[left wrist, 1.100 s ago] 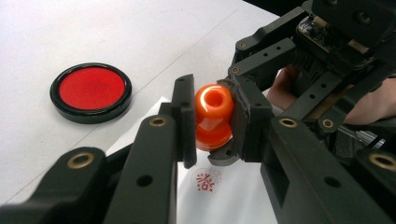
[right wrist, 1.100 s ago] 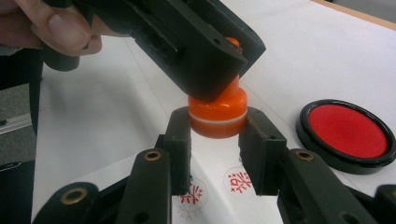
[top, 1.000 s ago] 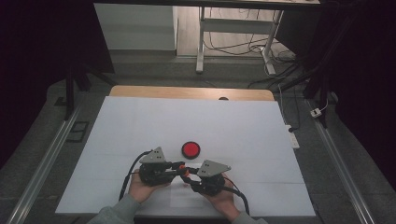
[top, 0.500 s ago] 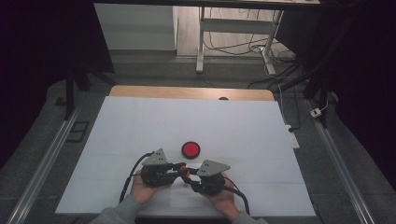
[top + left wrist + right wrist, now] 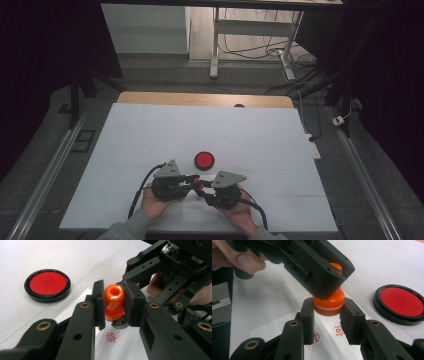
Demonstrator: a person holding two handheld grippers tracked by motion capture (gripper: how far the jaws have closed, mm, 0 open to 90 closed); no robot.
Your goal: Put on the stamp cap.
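High view: at lower centre we see the left gripper (image 5: 191,179) and the right gripper (image 5: 201,189) meeting tip to tip over a small paper sheet (image 5: 200,212) on the white table (image 5: 150,130), with the ink pad (image 5: 204,160) just above them in the frame.

In the left gripper view, the round black ink pad (image 5: 47,285) sits at upper left, its tray full of red ink. At centre, our left jaws are closed on the upper part of an orange stamp (image 5: 114,302), and a red stamp print (image 5: 111,336) shows on the paper below it.

In the right gripper view, our right jaws clamp the orange stamp's (image 5: 329,303) wider base at centre, two red prints under it, the ink pad (image 5: 401,303) at right.
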